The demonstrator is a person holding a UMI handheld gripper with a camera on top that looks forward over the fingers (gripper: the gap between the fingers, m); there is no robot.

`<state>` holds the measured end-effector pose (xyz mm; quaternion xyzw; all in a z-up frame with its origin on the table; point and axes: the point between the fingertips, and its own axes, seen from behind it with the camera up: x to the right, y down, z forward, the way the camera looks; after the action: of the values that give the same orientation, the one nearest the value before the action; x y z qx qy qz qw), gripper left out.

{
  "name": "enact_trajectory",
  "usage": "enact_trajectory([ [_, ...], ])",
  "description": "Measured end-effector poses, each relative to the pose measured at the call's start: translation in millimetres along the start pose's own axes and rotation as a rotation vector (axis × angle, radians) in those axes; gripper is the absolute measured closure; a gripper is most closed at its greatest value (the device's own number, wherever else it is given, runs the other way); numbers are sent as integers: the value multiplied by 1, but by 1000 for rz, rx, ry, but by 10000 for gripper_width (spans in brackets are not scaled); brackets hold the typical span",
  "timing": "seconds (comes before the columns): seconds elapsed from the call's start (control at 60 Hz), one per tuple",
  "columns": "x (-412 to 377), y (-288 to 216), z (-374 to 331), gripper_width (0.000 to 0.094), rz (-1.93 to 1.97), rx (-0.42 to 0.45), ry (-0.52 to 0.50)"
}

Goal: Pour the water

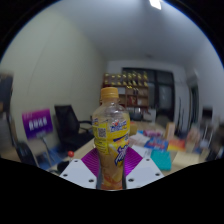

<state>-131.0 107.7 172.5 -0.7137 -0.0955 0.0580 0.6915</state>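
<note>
A clear plastic bottle point(111, 135) with an orange cap, a yellow label and yellow liquid stands upright between my fingers, held up above the floor level of the room. My gripper point(111, 163) is shut on the bottle's lower body, with a purple pad point(89, 162) pressed on its left side and the other pad pressed on its right side. The bottle's base is hidden below the fingers. No cup or glass shows.
An office room lies beyond: a black chair point(68, 122) and a purple sign point(37, 124) to the left, dark shelves point(135, 90) at the back, a teal container point(161, 158) and colourful clutter to the right of the bottle.
</note>
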Motion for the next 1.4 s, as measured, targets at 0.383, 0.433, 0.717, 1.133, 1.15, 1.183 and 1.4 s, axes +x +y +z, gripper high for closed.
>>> enact_trajectory([
  [0.383,11,80,11,655,132,-85,-38],
  [0.433,5,92,10,639,103,-105,-49],
  [0.717,5,92,6,534,82,-73,-25],
  [1.133,22,68,-105,104,120,-151,-13],
  [1.15,21,67,-116,104,117,-151,-15],
  [1.183,17,64,-134,104,111,-147,-23],
  [1.4,-5,57,-241,112,76,-138,-57],
])
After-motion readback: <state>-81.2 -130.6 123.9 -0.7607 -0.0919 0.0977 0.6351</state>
